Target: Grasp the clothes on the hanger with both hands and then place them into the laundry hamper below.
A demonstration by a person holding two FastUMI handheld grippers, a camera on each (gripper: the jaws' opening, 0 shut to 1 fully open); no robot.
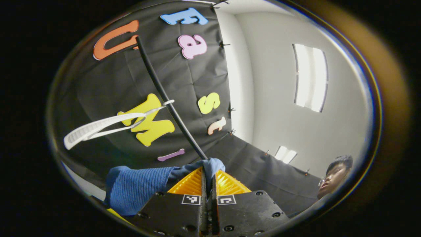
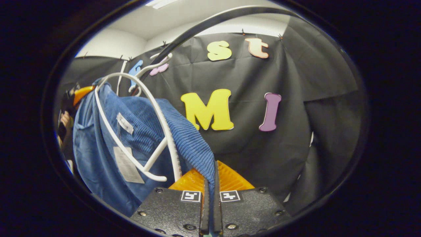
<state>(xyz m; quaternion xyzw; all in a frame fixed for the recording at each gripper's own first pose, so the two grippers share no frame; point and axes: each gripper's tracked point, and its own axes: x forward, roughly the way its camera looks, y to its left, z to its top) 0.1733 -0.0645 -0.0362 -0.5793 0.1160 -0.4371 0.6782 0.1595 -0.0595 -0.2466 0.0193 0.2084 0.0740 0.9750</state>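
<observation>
The clothes are a blue ribbed garment [image 2: 138, 131] with white tags inside. In the right gripper view it drapes beside and behind a white hanger [image 2: 154, 108], whose hook sits on a black rail [image 2: 210, 23]. My right gripper [image 2: 210, 179] is shut on the garment's near ribbed edge. In the left gripper view my left gripper [image 1: 209, 174] is shut on another edge of the garment [image 1: 138, 187], which spreads to the lower left. Up and to the left, the hanger [image 1: 98, 126] shows a bare arm on the rail [image 1: 164, 95]. The left gripper [image 2: 82, 92] also appears far left in the right gripper view.
A person [image 1: 332, 177] stands at the lower right of the left gripper view, and a hand [image 2: 65, 120] holds the far gripper. Black cloth walls close off the booth behind the rail. White walls and ceiling lights [image 1: 310, 77] lie beyond.
</observation>
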